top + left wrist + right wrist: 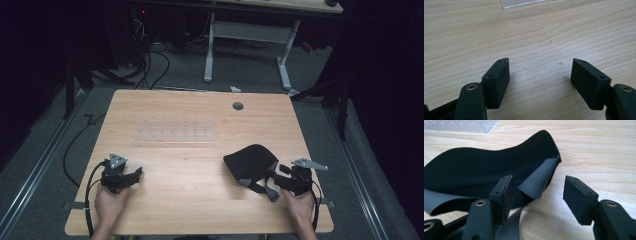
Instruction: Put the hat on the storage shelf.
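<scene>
High view: black mask (250,161) lengthwise leftward-away.

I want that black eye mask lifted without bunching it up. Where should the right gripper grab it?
Probably the grey strap end curling up beside the mask. It stands off the table right between the right gripper's open jaws, so come straight in low from the near right and close.
</scene>
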The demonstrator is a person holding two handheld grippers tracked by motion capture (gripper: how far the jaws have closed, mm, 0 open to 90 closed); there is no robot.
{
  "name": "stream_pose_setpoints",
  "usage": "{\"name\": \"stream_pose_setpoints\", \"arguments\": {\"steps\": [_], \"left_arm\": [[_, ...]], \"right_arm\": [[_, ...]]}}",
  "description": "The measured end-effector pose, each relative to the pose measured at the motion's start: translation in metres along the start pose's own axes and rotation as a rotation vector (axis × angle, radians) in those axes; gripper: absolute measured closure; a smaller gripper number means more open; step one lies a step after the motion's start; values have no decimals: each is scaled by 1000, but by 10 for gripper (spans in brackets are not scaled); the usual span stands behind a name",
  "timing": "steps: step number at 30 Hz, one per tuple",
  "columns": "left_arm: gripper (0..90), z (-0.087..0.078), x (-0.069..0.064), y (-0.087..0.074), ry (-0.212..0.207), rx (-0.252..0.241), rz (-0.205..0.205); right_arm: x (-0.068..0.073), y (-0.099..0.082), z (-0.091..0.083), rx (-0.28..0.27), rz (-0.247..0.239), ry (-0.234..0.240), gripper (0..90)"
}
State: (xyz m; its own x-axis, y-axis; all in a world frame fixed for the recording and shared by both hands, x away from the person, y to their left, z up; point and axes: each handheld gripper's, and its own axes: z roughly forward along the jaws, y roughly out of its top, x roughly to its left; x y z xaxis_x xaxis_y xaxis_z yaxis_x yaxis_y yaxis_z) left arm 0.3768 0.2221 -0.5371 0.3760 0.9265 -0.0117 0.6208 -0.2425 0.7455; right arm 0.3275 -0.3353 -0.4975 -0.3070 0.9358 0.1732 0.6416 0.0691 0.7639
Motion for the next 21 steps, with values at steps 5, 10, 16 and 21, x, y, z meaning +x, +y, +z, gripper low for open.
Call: {"name": "stream_pose_setpoints", "arguments": {"steps": [5,10,16,21], "left_arm": [[321,0,0,0,1,0,0],[321,0,0,0,1,0,0],[322,0,0,0,0,0,0],[322,0,0,0,0,0,0]], "right_arm": [[4,5,10,21,-3,2,411],[4,8,20,34,14,21,415],[4,8,31,53,37,41,444],[4,8,37,60,50,51,501]]}}
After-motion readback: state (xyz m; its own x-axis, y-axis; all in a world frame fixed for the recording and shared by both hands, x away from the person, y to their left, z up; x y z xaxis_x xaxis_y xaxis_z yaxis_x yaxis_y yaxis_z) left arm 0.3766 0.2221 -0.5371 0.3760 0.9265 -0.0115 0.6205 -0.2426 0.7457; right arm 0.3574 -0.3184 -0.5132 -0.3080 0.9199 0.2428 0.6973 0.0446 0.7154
